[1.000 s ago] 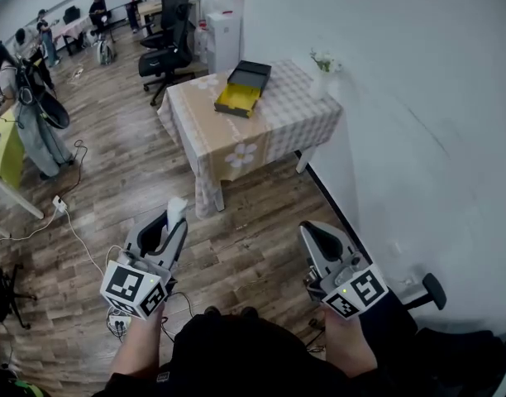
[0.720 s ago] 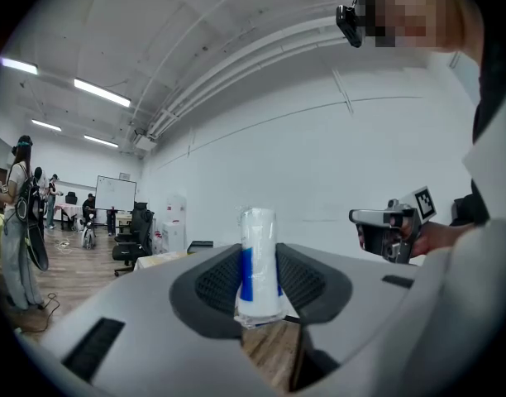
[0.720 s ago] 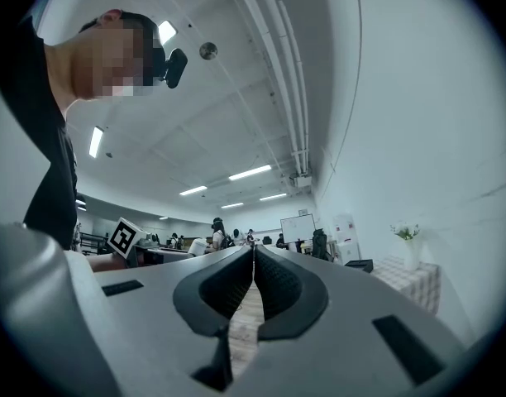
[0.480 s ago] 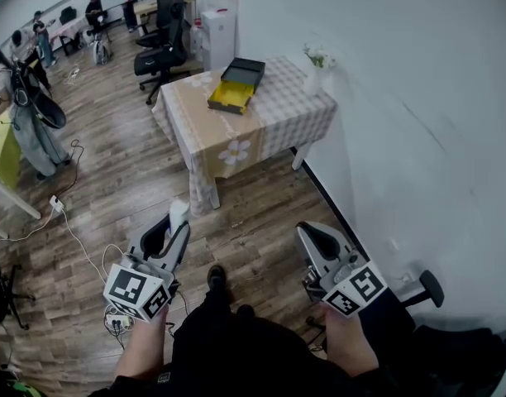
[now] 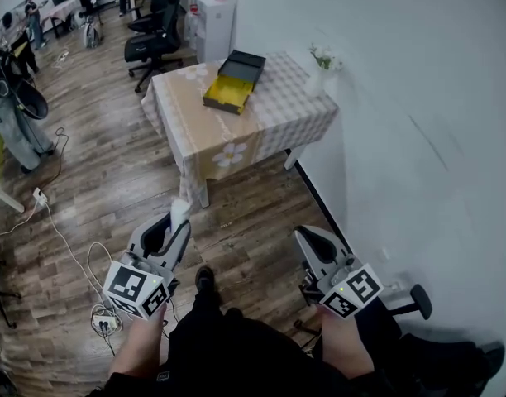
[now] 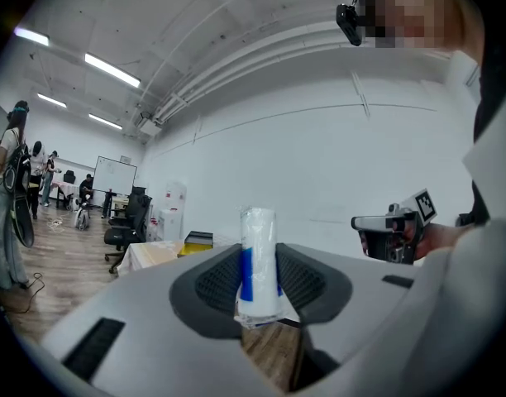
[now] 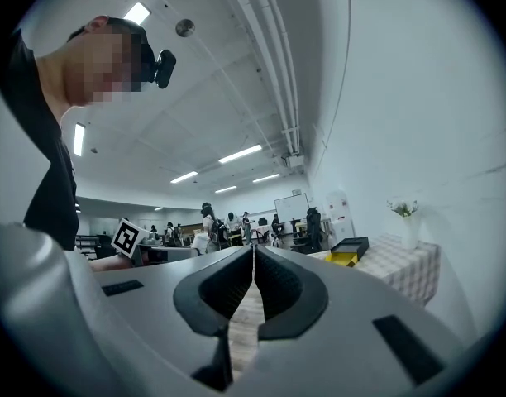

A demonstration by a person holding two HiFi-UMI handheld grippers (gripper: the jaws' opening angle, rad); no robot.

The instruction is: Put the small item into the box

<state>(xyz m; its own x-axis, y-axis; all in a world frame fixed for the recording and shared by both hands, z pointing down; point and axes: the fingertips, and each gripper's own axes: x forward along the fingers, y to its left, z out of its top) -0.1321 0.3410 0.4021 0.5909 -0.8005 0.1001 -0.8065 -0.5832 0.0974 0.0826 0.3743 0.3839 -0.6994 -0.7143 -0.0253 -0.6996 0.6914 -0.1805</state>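
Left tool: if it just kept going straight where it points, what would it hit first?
Most likely the cloth-covered table bearing the yellow box; only open floor shows between. Depth is hard to judge. The left tool grips a white roll.

Bare wooden floor (image 5: pixel 129 180) is lying open across mid-frame, up to the desk (image 5: pixel 274 126) at upper centre. A white wall (image 5: pixel 418 98) is closing off the right side. A box (image 5: pixel 230 85) and a vase (image 5: pixel 317 79) are occupying the desk's far edge, office chairs (image 5: pixel 150 40) are crowding behind, and cables (image 5: pixel 79 259) are trailing at lower left.
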